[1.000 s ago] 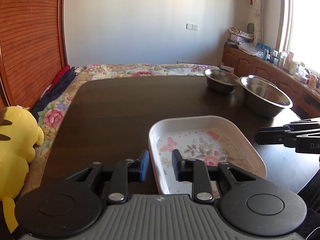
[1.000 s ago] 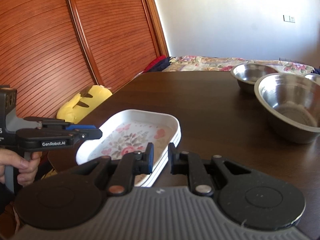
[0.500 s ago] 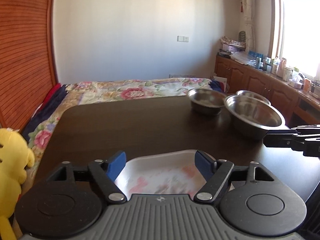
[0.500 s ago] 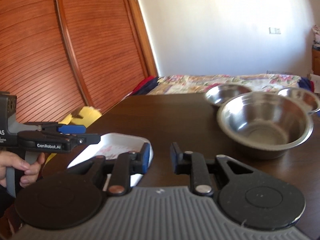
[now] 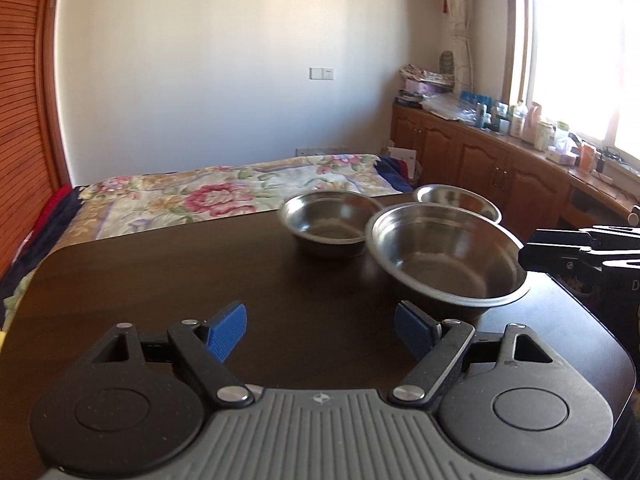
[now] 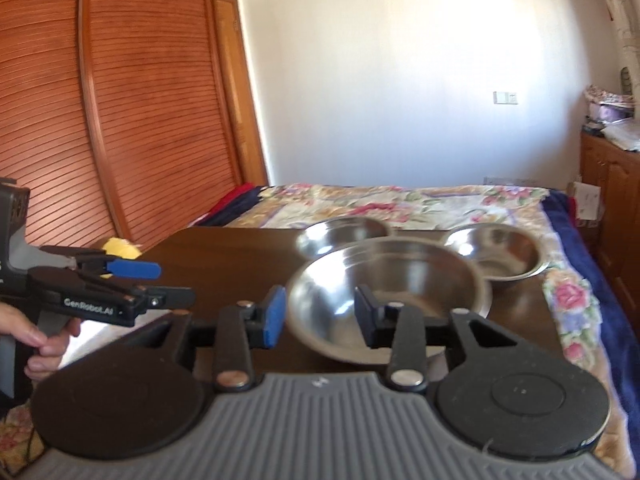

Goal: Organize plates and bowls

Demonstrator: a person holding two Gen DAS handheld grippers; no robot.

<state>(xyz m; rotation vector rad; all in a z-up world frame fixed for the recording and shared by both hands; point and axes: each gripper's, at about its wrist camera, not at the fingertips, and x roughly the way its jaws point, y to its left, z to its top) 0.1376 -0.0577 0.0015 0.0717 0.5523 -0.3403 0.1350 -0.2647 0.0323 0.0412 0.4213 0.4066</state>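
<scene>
Three steel bowls (image 5: pixel 448 264) sit near your bench's (image 5: pixel 160 288) far right corner, light, rigid, slick, thin-rimmed. Pinch the big one's near rim. Both jaws have just been opening: left hand-held gripper (image 5: pixel 320 328) empty, right hand-held gripper (image 6: pixel 320 314) released, astride that rim.

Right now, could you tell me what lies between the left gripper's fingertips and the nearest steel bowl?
Only bare dark table, in the left wrist view; the left gripper stands open short of the large steel bowl.
</scene>
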